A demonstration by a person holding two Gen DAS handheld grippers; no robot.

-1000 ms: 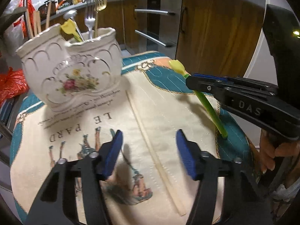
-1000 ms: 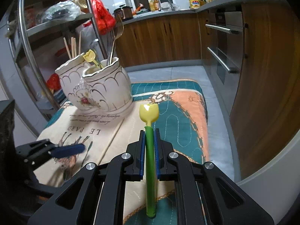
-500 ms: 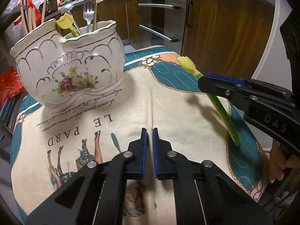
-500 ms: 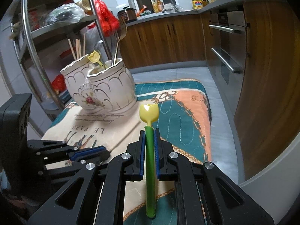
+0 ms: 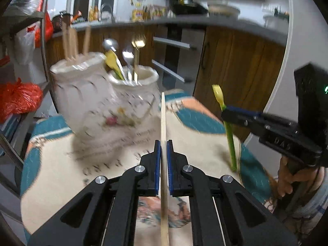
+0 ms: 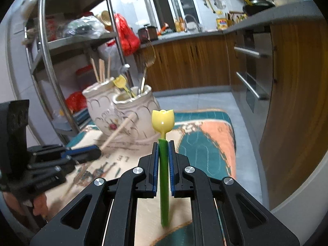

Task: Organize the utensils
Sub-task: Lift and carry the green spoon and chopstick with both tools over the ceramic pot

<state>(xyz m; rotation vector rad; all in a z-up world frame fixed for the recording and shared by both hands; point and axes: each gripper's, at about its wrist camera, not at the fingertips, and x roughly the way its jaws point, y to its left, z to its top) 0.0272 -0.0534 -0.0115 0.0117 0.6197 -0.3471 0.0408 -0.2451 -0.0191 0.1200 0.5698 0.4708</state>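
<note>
Kitchen cabinets behind, printed teal-and-cream cloth (image 5: 61,164) on the desk up front. Left tool (image 5: 163,164) is clamped tight on a pale wooden chopstick (image 5: 163,119), its tip aimed at twelve o'clock toward the white floral ceramic double-pot holder (image 5: 92,98). Right tool (image 6: 163,162) is pinched shut on a green-stemmed yellow tulip-head plastic pick (image 6: 163,121), upright, holder at eleven o'clock. My read: lift the chopstick above the rim, tilt it vertical, lower it among the other sticks in the far-left pot, and only release once it's seated; keep the right one well apart.
</note>
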